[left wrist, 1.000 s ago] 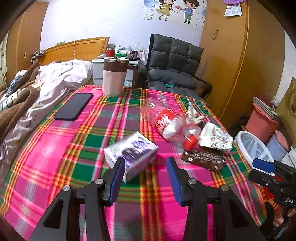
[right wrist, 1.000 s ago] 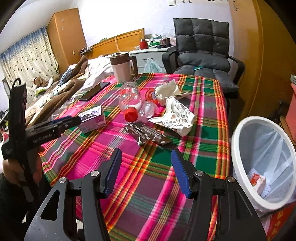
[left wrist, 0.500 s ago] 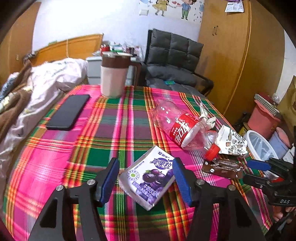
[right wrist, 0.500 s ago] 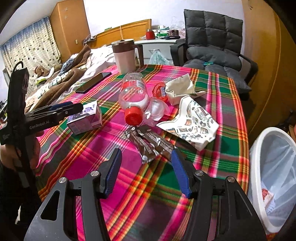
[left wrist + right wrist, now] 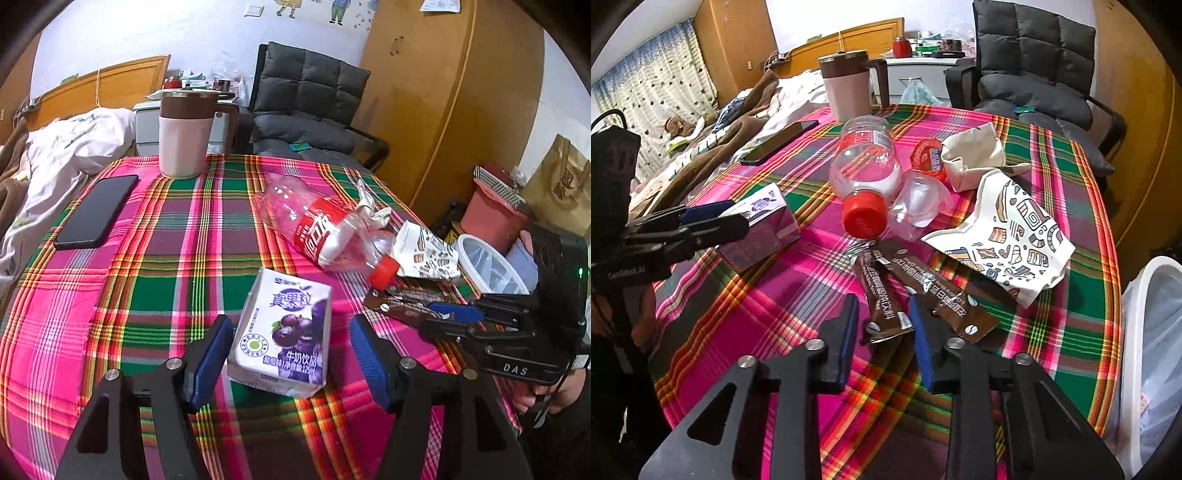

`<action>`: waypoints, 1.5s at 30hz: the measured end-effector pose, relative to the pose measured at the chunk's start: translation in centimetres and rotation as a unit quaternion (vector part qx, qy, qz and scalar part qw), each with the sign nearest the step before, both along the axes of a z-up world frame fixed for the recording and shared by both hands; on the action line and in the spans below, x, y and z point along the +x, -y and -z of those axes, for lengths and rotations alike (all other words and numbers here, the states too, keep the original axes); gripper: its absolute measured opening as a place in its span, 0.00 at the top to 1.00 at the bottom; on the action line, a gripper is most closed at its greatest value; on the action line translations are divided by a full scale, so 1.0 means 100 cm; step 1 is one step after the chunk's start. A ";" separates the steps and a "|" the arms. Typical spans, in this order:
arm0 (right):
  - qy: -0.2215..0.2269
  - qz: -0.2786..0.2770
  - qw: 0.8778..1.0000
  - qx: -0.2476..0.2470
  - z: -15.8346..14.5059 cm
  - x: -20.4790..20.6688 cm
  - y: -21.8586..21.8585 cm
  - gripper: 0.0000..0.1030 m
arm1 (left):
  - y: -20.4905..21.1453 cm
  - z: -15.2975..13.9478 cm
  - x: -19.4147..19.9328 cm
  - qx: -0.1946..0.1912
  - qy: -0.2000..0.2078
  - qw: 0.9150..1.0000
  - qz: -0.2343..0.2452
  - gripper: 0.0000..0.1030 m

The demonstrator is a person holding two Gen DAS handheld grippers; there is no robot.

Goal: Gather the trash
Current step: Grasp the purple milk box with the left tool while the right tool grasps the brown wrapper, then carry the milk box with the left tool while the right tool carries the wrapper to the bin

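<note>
**Two grippers set over trash on the plaid table**

The left gripper stands with its jaws spread as wide as they go, having just finished opening. The purple milk carton lies flat between its blue pads, with a gap visible on both sides, so nothing is gripped. The right gripper has just been narrowing its jaws; the lower end of a brown coffee sachet sits between the pads, and a small gap shows on either side, so the pads are not yet pressing on it. A second brown sachet lies just right of the first, partly under the right-hand pad.

Taking the carton as the landmark: the clear plastic bottle with a red cap lies on its side behind and to the right of it, cap end near the sachets. A crumpled clear cup touches the bottle. Further right are a patterned paper wrapper, a cream crumpled bag and a small red lid. Behind the carton to the left lies a black phone, and straight behind stands a pink-and-brown mug. Off the right edge of the plaid tablecloth, well apart from the carton, stands the white trash bin.
</note>
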State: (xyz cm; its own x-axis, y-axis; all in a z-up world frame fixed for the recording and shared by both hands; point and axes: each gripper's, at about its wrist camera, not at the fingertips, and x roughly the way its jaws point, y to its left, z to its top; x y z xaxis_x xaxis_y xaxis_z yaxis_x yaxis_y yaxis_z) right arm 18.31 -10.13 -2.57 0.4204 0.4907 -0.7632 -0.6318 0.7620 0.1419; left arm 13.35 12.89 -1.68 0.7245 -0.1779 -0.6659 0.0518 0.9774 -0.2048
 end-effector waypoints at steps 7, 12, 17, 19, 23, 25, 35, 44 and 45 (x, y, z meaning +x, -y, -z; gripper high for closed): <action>-0.006 0.008 1.000 0.010 -0.003 0.001 0.004 0.73 | 0.009 0.011 -0.001 0.014 -0.024 0.999 -0.024 0.37; -0.006 0.015 1.000 0.021 -0.006 -0.005 0.010 0.73 | 0.001 0.014 -0.003 0.001 -0.032 0.998 -0.053 0.45; -0.007 0.016 0.999 0.027 -0.007 -0.012 0.013 0.73 | 0.003 0.014 -0.014 -0.007 -0.028 0.997 -0.069 0.45; -0.007 0.017 0.999 0.029 -0.008 -0.015 0.015 0.73 | 0.007 0.014 -0.019 -0.008 -0.025 0.997 -0.069 0.45; -0.005 0.022 0.999 0.034 -0.012 -0.020 0.019 0.73 | 0.015 0.009 -0.030 -0.010 -0.017 0.997 -0.069 0.45; -0.003 0.026 0.999 0.037 -0.014 -0.022 0.022 0.73 | 0.020 0.005 -0.035 -0.012 -0.013 0.998 -0.068 0.45; 0.014 0.047 0.998 0.050 -0.026 -0.034 0.037 0.73 | 0.042 -0.005 -0.053 -0.018 -0.009 0.998 -0.054 0.45; 0.038 0.069 0.995 0.068 -0.038 -0.042 0.053 0.73 | 0.061 -0.016 -0.062 -0.016 -0.001 0.999 -0.040 0.45; 0.040 0.072 0.994 0.070 -0.039 -0.042 0.055 0.73 | 0.063 -0.017 -0.062 -0.016 0.000 0.999 -0.038 0.45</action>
State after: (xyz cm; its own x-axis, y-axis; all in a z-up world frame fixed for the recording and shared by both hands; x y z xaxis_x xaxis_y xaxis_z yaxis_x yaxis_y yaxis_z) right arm 14.07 -15.60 1.34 0.5502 0.5194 -0.6539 -0.5307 0.8220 0.2064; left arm 7.17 6.56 -0.01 0.7373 -0.1429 -0.6603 -0.0227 0.9716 -0.2356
